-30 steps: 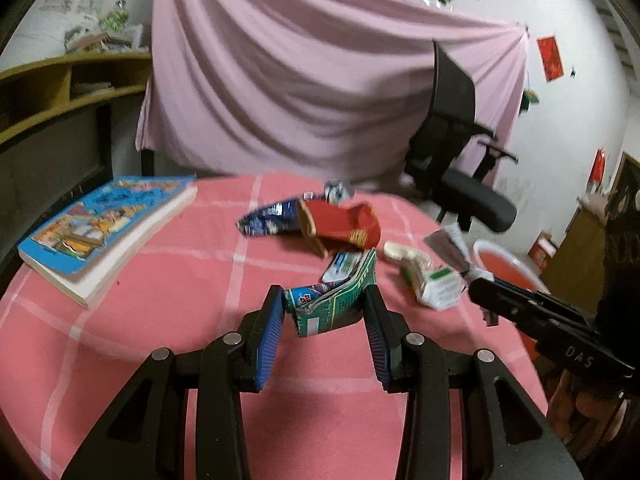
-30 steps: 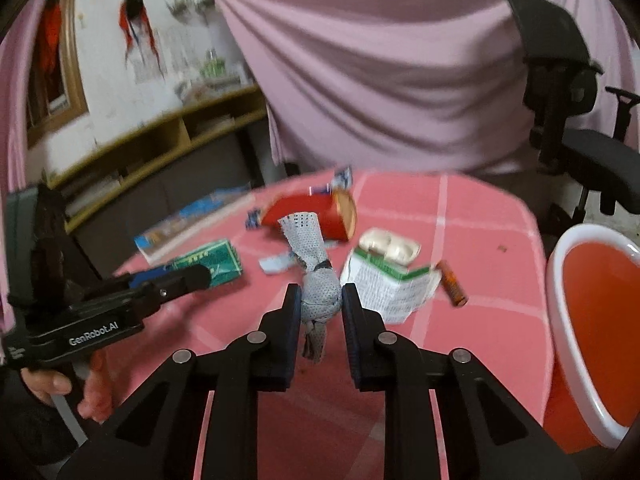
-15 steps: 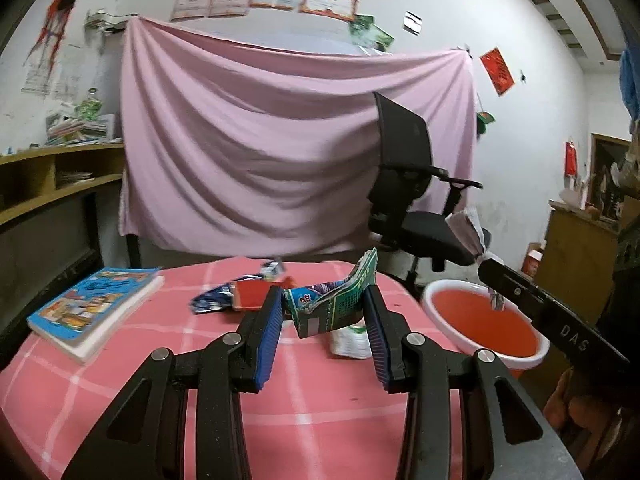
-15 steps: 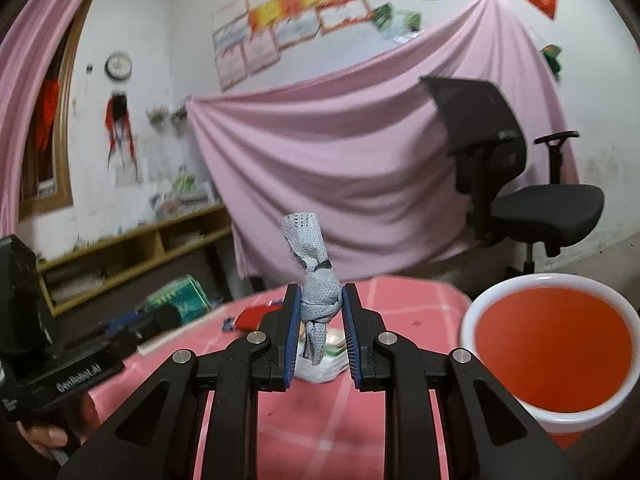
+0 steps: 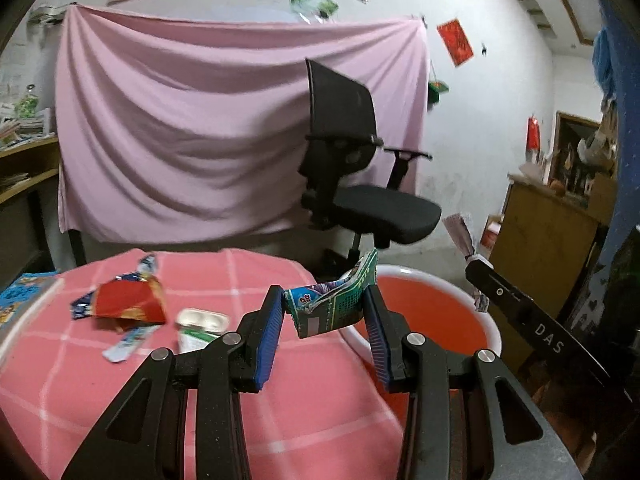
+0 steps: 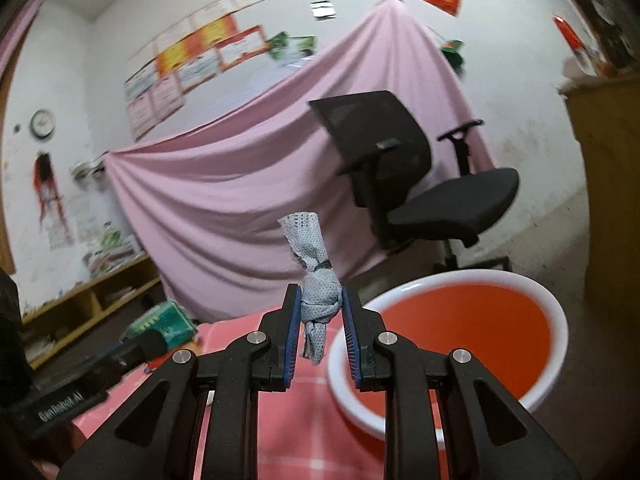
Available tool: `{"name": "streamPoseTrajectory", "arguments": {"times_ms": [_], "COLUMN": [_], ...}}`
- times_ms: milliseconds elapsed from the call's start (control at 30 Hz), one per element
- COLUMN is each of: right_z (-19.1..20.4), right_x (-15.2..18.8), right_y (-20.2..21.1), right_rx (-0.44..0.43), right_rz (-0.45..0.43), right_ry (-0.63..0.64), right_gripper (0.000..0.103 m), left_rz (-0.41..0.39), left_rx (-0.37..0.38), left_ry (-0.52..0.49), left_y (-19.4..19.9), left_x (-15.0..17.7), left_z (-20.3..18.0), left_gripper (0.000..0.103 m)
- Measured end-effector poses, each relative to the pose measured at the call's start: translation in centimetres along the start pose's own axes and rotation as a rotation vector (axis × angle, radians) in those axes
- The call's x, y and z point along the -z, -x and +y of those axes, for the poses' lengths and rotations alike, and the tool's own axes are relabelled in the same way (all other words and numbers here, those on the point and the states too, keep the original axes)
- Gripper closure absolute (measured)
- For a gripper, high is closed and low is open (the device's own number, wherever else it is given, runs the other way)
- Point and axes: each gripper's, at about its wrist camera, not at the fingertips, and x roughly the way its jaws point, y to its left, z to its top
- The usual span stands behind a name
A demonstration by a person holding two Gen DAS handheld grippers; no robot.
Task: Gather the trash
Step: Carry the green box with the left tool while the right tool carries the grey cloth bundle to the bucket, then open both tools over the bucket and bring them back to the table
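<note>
My left gripper (image 5: pixel 324 312) is shut on a crumpled green and blue packet (image 5: pixel 336 300), held in the air at the edge of the pink table (image 5: pixel 240 420), just left of the red bin with a white rim (image 5: pixel 432 308). My right gripper (image 6: pixel 320 312) is shut on a knotted grey cloth bundle (image 6: pixel 318 296), held left of the bin (image 6: pixel 460 320). In the right wrist view the left gripper with its packet (image 6: pixel 162 326) shows at the lower left. The right gripper's arm and bundle (image 5: pixel 464 236) show right of the bin in the left wrist view.
On the table lie a red wrapper (image 5: pixel 128 306), a blue foil wrapper (image 5: pixel 82 308), a white plastic tray (image 5: pixel 204 320), a green and white carton (image 5: pixel 192 338) and a book (image 5: pixel 16 300). A black office chair (image 5: pixel 352 184) stands behind the bin. Wooden cabinet (image 5: pixel 544 232) at right.
Both grippers have swung right from over the table's litter to the bin's side, each keeping its grip. The bin has come into view beside both.
</note>
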Motion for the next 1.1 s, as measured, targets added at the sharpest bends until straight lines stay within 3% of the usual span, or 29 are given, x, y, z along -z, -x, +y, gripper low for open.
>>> {"name": "streamPoseTrajectory", "arguments": {"times_ms": [333, 700, 900, 1100], "right_z": [-4.4, -7.4, -7.1, -6.4], "right_x": [0.4, 1.4, 1.5, 1.1], "right_y": [-1.7, -2.2, -2.2, -2.2], "right_rx": [0.113, 0.197, 0.203, 0.199], "right_rz": [0.081, 0.184, 0.194, 0.182], "right_ry": [-0.188, -0.269, -0.265, -0.23], "right_gripper": [0.084, 0.082, 0.082, 0.082], "left_rz": [0.164, 0.324, 0.332, 0.283], "left_rx": [0.066, 0.115, 0.097, 0.076], "left_ry": [-0.003, 0.02, 0.03, 0.058], "left_y": [-8.0, -11.9, -11.5, -9.7], "left_x": [-0.7, 0.8, 0.8, 0.2], "left_z": [-3.7, -4.1, -3.5, -2.2], "left_gripper": [0.068, 0.065, 0.062, 0.059]}}
